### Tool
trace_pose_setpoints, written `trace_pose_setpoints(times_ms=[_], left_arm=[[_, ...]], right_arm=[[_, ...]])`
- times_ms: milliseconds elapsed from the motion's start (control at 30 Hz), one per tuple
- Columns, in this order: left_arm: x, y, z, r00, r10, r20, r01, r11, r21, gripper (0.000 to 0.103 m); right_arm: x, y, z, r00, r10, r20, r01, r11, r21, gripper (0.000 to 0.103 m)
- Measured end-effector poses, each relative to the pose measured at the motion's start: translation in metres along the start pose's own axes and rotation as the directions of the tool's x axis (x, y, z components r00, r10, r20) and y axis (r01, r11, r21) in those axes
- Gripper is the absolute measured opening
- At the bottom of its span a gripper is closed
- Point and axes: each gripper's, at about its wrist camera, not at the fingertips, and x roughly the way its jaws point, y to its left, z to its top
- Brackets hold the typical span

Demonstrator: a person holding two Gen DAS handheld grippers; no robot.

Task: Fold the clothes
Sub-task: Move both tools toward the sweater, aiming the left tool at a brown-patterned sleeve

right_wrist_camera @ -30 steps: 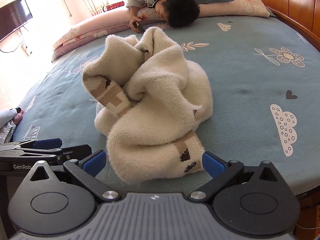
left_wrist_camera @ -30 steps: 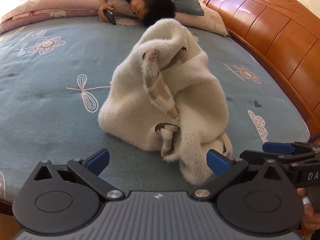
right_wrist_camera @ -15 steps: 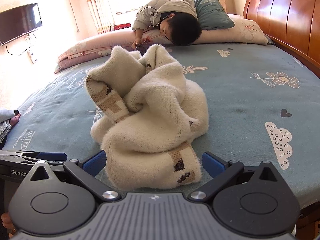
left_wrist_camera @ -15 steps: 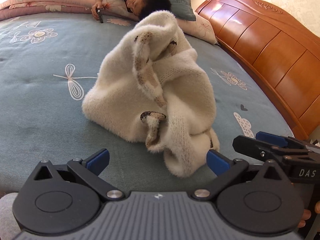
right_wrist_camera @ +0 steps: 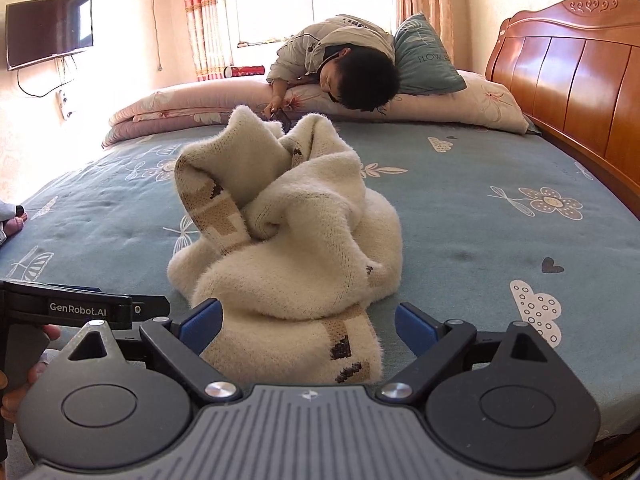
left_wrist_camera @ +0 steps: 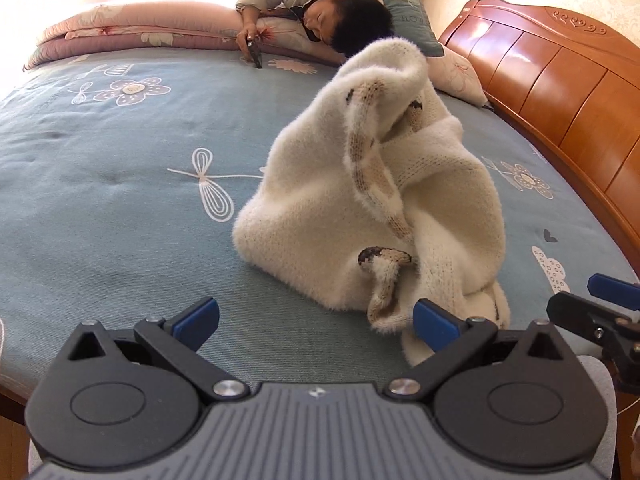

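- Bed (left_wrist_camera: 100, 208): one, covered by a blue-grey sheet printed with flowers and dragonflies; one wooden headboard (right_wrist_camera: 568, 80) along its far side. It bears everything listed below.
- Person (right_wrist_camera: 340, 64): one, lying across the pillows at the head of the bed, well apart from the garment.
- Sweater (left_wrist_camera: 372, 200): one, cream and fluffy, with brown-and-tan knit trim. It sits as a crumpled heap near the bed's near edge, just ahead of both grippers, with one part standing up in a peak. It is not folded as it lies.
- Handling, as a judgement: the knit looks soft, thick and limp, light for its bulk, and not fragile. It should sag and stretch when lifted, and the fuzzy pile should grip the pads well. The patterned band (right_wrist_camera: 344, 344) at the near edge and the trimmed edge (left_wrist_camera: 362, 148) running up the peak look like the firmest places to pinch; which hem or cuff each is cannot be told.
- Left gripper (left_wrist_camera: 316, 318): one, fingers spread wide, holding nothing, low before the heap.
- Right gripper (right_wrist_camera: 308, 322): one, fingers likewise wide and empty, with the patterned band lying between them.
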Motion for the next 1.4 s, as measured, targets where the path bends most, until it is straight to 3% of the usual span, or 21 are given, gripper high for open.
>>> trace_pose_setpoints(times_ms=[133, 267, 433, 567, 667, 733, 800, 900, 1133, 1233, 1300, 1400], left_arm=[[0.017, 0.005, 0.003, 0.998, 0.001, -0.059, -0.003, 1.0, -0.028, 0.102], [0.029, 0.001, 0.004, 0.997, 0.049, -0.058, -0.047, 0.998, 0.045, 0.102], [0.035, -0.002, 0.004, 0.997, 0.071, -0.034, -0.068, 0.994, 0.091, 0.102], [0.038, 0.0, 0.005, 0.998, 0.066, -0.025, -0.064, 0.995, 0.072, 0.102], [0.038, 0.001, 0.003, 0.999, 0.046, 0.024, -0.047, 0.997, 0.068, 0.102], [0.037, 0.001, 0.003, 0.999, 0.02, 0.048, -0.024, 0.996, 0.087, 0.102], [0.037, -0.002, 0.006, 0.999, -0.002, 0.041, -0.003, 0.994, 0.11, 0.102], [0.039, -0.003, 0.011, 1.0, 0.006, 0.026, -0.009, 0.994, 0.112, 0.102], [0.032, -0.005, 0.029, 1.0, -0.01, 0.026, 0.005, 0.988, 0.156, 0.1], [0.026, -0.011, 0.048, 0.999, -0.022, 0.037, 0.014, 0.98, 0.198, 0.09], [0.028, -0.016, 0.061, 1.0, -0.009, 0.026, 0.004, 0.978, 0.209, 0.06], [0.036, -0.021, 0.074, 1.0, -0.031, -0.003, 0.031, 0.983, 0.18, 0.052]], right_arm=[[0.006, -0.002, 0.0, 1.0, 0.022, -0.005, -0.022, 1.0, -0.002, 0.091], [0.009, -0.006, 0.0, 0.998, 0.046, 0.031, -0.045, 0.998, -0.032, 0.082], [0.01, -0.005, 0.0, 0.995, 0.041, 0.09, -0.031, 0.994, -0.108, 0.082], [0.012, -0.008, 0.002, 0.99, 0.061, 0.129, -0.047, 0.993, -0.106, 0.098], [0.016, -0.011, -0.001, 0.987, 0.064, 0.146, -0.049, 0.993, -0.103, 0.098], [0.022, -0.014, -0.002, 0.991, 0.065, 0.121, -0.054, 0.994, -0.095, 0.095], [0.027, -0.017, -0.002, 0.993, 0.067, 0.095, -0.058, 0.995, -0.087, 0.077], [0.035, -0.021, -0.003, 0.996, 0.069, 0.056, -0.065, 0.995, -0.075, 0.061], [0.049, -0.026, -0.008, 0.998, 0.069, -0.015, -0.07, 0.995, -0.072, 0.06], [0.054, -0.028, -0.009, 0.996, 0.087, -0.027, -0.089, 0.994, -0.06, 0.06], [0.057, -0.029, -0.01, 0.995, 0.1, -0.032, -0.101, 0.994, -0.048, 0.06], [0.059, -0.031, -0.011, 0.993, 0.112, -0.037, -0.113, 0.993, -0.037, 0.06]])
